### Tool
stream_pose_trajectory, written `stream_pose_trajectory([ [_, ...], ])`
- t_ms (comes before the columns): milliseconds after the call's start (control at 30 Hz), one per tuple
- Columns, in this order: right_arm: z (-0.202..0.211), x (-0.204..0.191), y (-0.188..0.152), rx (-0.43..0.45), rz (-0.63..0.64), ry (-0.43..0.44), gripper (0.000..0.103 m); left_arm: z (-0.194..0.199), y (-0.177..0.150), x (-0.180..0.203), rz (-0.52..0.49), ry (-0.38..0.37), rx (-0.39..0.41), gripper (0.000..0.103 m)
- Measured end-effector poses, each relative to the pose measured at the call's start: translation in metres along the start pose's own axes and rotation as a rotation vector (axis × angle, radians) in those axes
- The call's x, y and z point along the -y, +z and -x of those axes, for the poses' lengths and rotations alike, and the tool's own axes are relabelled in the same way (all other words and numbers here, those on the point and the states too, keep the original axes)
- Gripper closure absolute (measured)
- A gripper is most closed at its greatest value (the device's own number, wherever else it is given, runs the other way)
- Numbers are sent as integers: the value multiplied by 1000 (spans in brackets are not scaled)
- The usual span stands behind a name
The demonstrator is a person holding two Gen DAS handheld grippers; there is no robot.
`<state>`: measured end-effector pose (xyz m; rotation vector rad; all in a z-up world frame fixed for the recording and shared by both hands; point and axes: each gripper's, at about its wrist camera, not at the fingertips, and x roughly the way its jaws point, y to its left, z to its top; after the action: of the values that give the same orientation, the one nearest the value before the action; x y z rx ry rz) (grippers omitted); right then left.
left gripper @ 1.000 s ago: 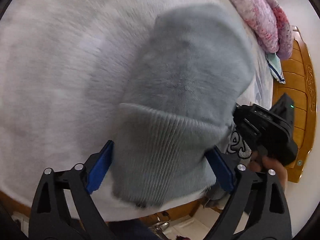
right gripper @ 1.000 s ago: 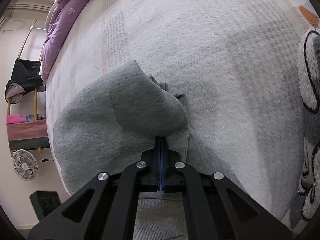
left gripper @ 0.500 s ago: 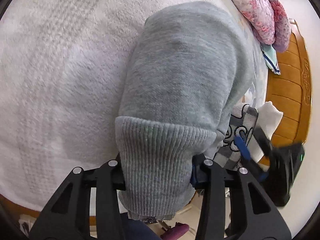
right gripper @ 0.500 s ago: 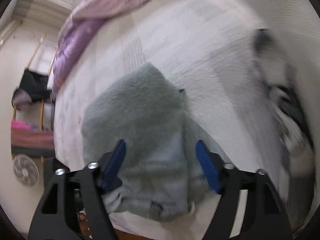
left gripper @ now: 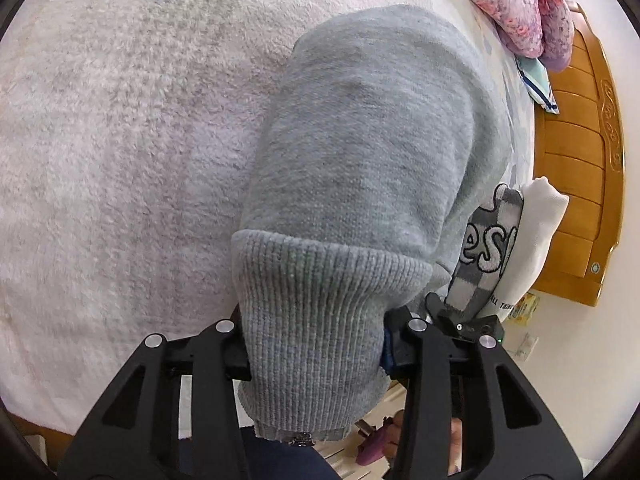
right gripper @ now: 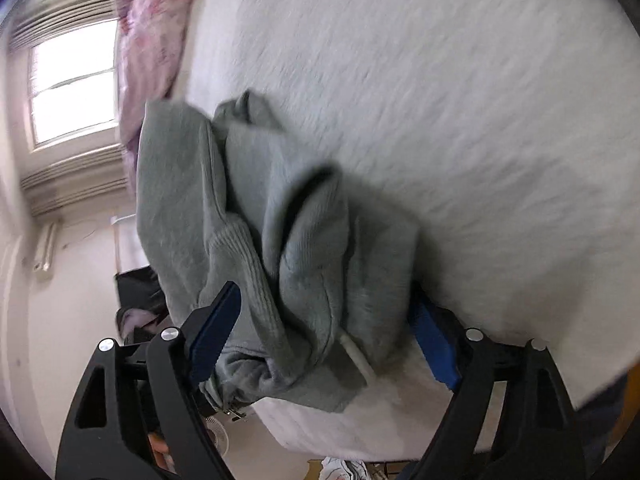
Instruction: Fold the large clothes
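Since a second ago the left gripper (left gripper: 314, 354) has clamped the sweater (left gripper: 360, 168) cuff on the bed (left gripper: 120, 140). Right gripper (right gripper: 320, 332) has just been opening, jaws apart around bunched sweater folds, seemingly not pressing.

Soft grey knit sweater (left gripper: 360, 152) with ribbed hem, fluffy white bed cover (left gripper: 120, 140), glossy varnished wooden bed frame (left gripper: 576, 168)

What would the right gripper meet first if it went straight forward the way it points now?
Most likely the bunched grey sweatshirt: it already lies between the open jaws of the right gripper, which have just been opening. Behind it is the white fleece blanket. Depth is unclear in the blurred picture.
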<state>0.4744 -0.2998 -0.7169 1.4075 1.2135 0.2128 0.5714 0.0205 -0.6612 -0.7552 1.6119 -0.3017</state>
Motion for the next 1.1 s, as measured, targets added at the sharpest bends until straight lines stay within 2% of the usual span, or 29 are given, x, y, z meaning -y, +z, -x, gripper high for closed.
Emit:
stream_pose_trajectory([
  [33, -4, 1, 0, -15, -16, 66, 20, 1, -2, -5, 2, -4, -5, 61],
  [67, -7, 1, 1, -22, -16, 89, 19, 5, -3, -11, -3, -6, -7, 61],
  [200, -18, -4, 7, -22, 14, 59, 14, 4, -3, -19, -20, -17, -21, 60],
  [233, -23, -12, 7, -21, 19, 40, 9, 6, -4, -24, -17, -23, -23, 60],
  [400, -39, -48, 3, -8, 99, -133, 11, 7, -5, -20, -22, -20, -26, 60],
  [433, -41, -53, 4, -9, 97, -140, 15, 7, -5, -16, -24, -16, -26, 60],
  [467, -43, -57, 5, -12, 93, -136, 31, 6, -5, -13, -24, -14, -26, 60],
  [533, -46, -65, 6, -15, 70, -115, 52, 6, -4, -7, -15, -7, -22, 60],
  [600, -47, -82, 8, -22, 109, -169, 62, 9, -4, 1, -29, 10, -10, 60],
  [633, -45, -96, 9, -27, 161, -222, 75, 11, -4, 6, -36, 16, -3, 60],
  [733, -31, -135, 12, -27, 271, -269, 80, 28, -8, 24, -67, 14, 31, 60],
  [867, -1, -195, 10, -33, 436, -304, 82, 61, -24, 58, -91, -10, 101, 60],
  [967, 30, -225, 9, -46, 535, -286, 82, 85, -45, 93, -126, -30, 174, 60],
  [1100, 87, -258, 27, -39, 650, -223, 82, 107, -71, 161, -191, -64, 300, 60],
])
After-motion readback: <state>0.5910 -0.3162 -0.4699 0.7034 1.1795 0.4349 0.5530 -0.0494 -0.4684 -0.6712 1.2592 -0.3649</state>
